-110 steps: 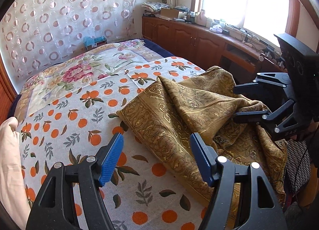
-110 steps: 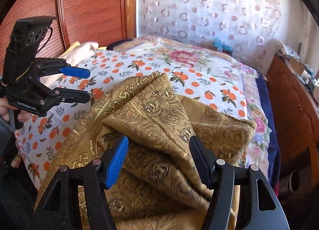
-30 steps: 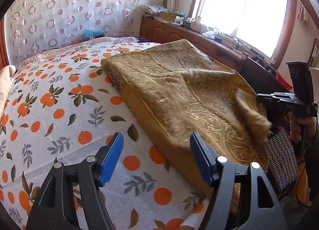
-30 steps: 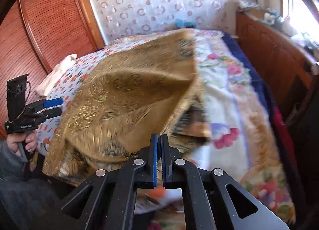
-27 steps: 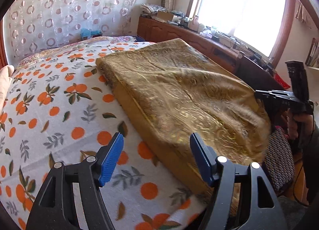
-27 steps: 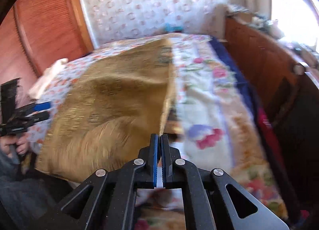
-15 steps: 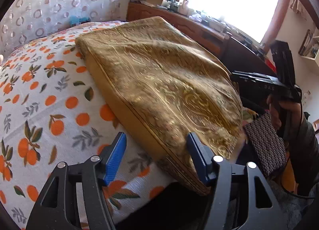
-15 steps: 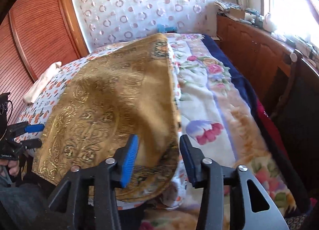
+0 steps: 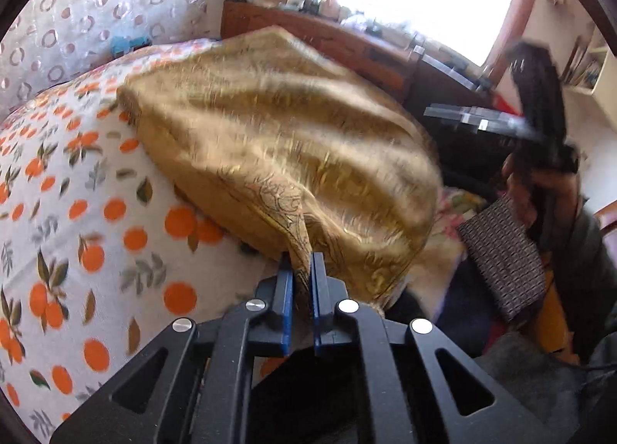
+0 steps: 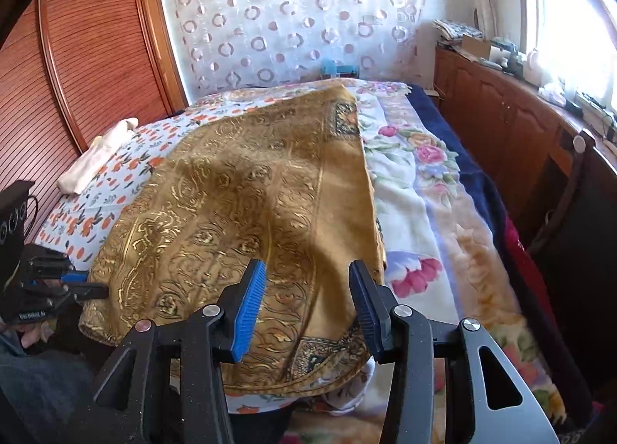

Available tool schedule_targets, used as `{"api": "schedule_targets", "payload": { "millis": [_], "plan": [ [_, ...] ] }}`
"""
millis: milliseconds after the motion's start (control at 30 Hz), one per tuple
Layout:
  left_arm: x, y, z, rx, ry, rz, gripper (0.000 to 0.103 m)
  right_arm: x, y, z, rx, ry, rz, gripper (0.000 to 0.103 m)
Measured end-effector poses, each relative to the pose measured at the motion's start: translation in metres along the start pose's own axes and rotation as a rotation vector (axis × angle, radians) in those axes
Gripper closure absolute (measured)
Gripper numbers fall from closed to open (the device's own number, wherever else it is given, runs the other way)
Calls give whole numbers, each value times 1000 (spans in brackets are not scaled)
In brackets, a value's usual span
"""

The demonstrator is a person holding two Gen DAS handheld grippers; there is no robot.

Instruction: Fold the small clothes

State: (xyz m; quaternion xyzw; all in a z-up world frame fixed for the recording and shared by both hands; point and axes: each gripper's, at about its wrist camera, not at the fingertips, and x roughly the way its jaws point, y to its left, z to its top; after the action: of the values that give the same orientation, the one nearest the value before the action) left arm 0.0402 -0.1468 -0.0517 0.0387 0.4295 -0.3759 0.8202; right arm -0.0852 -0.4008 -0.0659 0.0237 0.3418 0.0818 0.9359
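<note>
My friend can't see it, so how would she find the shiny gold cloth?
Look at the bed. On its orange-dotted sheet lies the gold cloth, the only shiny swirly thing there, with the left gripper pinching its near edge.

The big gold cloth with swirly patterns [image 9: 277,143] looks smeared in the left wrist view, so its swirls are hard to read there. Its near corner goes between the blue pads [image 9: 286,305] of the left gripper [image 9: 302,274], and the tip of that corner is hidden. The black right gripper [image 9: 501,124] is a blur at the right side of that view, and you cannot tell if its fingers are apart there. The cloth hides much of the bed sheet with orange fruits [image 10: 100,189]. The small things on the brown wooden cabinet [image 10: 501,97] under the window are too tiny to name.
</note>
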Motion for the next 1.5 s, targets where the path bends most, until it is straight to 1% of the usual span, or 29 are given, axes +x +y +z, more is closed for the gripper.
{"api": "schedule_targets", "payload": {
  "millis": [67, 133, 200, 267, 433, 567, 700, 867, 900, 967, 1000, 1067, 1133, 1167, 1233, 1333, 1367, 1400, 1433, 1500],
  "plan": [
    [-10, -1, 15, 9, -32, -16, 95, -4, 3, 0, -7, -9, 8, 56],
    [-19, -5, 33, 28, -70, -15, 95, -10, 8, 1, -18, -23, 20, 56],
    [-25, -7, 51, 29, -100, -31, 95, -15, 13, 2, -31, -40, 40, 51],
    [-26, -9, 68, 34, -122, -34, 95, -21, 21, 2, -50, -61, 56, 43],
    [-18, -10, 110, 21, -141, -51, 95, -33, 41, 4, -113, -110, 95, 33],
    [-8, -1, 132, 1, -142, -43, 95, -25, 55, 3, -162, -112, 100, 29],
    [-1, 11, 148, -26, -144, -49, 95, -3, 62, -2, -224, -80, 60, 28],
    [-1, 27, 158, -61, -165, -54, 95, 32, 60, -2, -318, -27, -84, 28],
    [-1, 31, 159, -67, -170, -54, 95, 38, 57, -1, -326, -16, -103, 28],
    [-3, 43, 160, -90, -184, -57, 95, 43, 49, 5, -329, -5, -110, 28],
    [-4, 49, 160, -99, -189, -56, 95, 44, 43, 10, -330, -10, -109, 32],
    [-4, 59, 158, -116, -192, -54, 95, 45, 31, 25, -330, -18, -97, 66],
    [-5, 67, 158, -128, -197, -46, 95, 48, 20, 43, -313, -20, -63, 84],
    [-6, 72, 157, -135, -200, -30, 95, 48, 18, 49, -318, -29, -40, 88],
    [-9, 79, 156, -145, -206, -15, 95, 54, 19, 69, -342, -48, -18, 91],
    [-16, 92, 154, -156, -214, 12, 95, 65, 17, 102, -348, -78, 25, 92],
    [-19, 97, 153, -161, -215, 20, 92, 68, 17, 111, -349, -85, 40, 92],
    [-22, 101, 152, -162, -220, 24, 84, 75, 17, 123, -352, -90, 55, 92],
    [-27, 104, 151, -157, -237, 43, 67, 82, 18, 133, -357, -91, 64, 92],
    [-31, 110, 150, -142, -259, 78, 53, 103, 19, 151, -363, -78, 74, 92]
  ]
}}
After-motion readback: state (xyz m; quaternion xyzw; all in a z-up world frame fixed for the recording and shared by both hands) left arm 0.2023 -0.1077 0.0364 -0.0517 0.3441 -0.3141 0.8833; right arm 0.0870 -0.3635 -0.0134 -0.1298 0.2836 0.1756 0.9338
